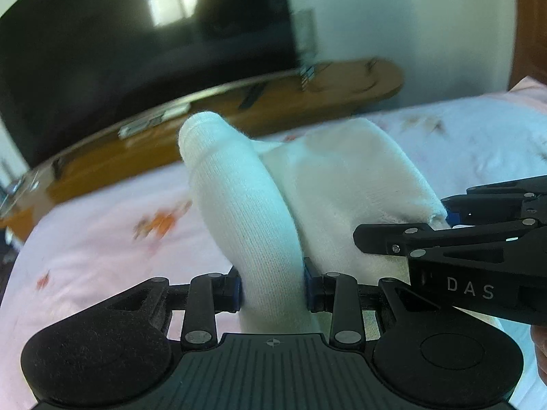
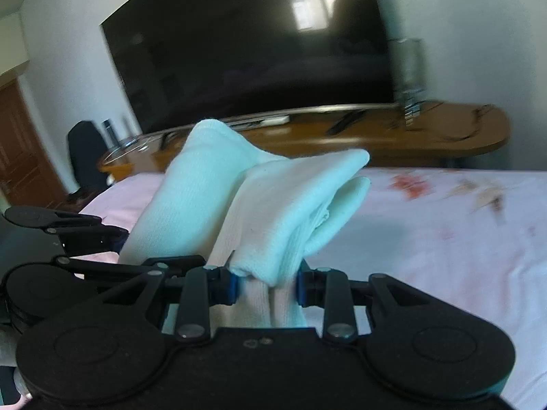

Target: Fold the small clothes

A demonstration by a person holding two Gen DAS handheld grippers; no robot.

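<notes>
A white sock (image 1: pixel 246 212) is held up above the pink bedsheet (image 1: pixel 102 239). My left gripper (image 1: pixel 273 288) is shut on one part of it, which stands up between the blue pads. My right gripper (image 2: pixel 266 285) is shut on another bunched part of the white sock (image 2: pixel 283 212), which folds over to the right. The two grippers are close side by side: the right one (image 1: pixel 451 235) shows at the right of the left wrist view, the left one (image 2: pixel 85 235) at the left of the right wrist view.
A large dark TV (image 2: pixel 246 41) stands on a long wooden cabinet (image 2: pixel 376 136) past the foot of the bed. A black chair (image 2: pixel 85 153) and a wooden door (image 2: pixel 17 143) are at the far left. The sheet (image 2: pixel 444 239) has scattered floral prints.
</notes>
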